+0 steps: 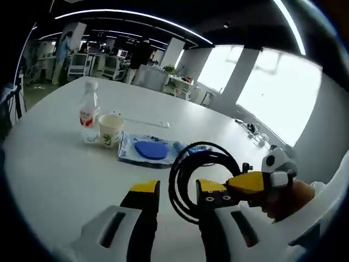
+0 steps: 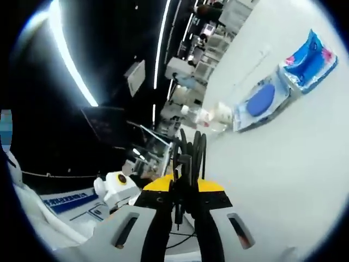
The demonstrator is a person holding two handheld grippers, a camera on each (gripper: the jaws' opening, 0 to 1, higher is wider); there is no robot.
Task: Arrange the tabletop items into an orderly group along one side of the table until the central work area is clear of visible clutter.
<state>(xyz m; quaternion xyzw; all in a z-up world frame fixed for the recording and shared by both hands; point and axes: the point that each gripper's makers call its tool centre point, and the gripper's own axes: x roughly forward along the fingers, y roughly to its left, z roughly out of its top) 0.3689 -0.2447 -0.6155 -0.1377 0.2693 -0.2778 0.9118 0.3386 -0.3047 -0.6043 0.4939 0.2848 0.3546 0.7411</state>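
Note:
A coil of black cable hangs above the white table, with my right gripper shut on its right side; that gripper comes in from the right in the left gripper view. In the right gripper view the cable stands up between the shut yellow-tipped jaws of my right gripper. My left gripper is open, and the coil's left part sits in front of the gap between its jaws. Farther along the table stand a water bottle and a paper cup.
A blue oval object lies on a blue-and-white packet right of the cup, with another blue packet beyond it. A thin white strip lies behind them. Office desks, chairs and people stand past the table's far edge.

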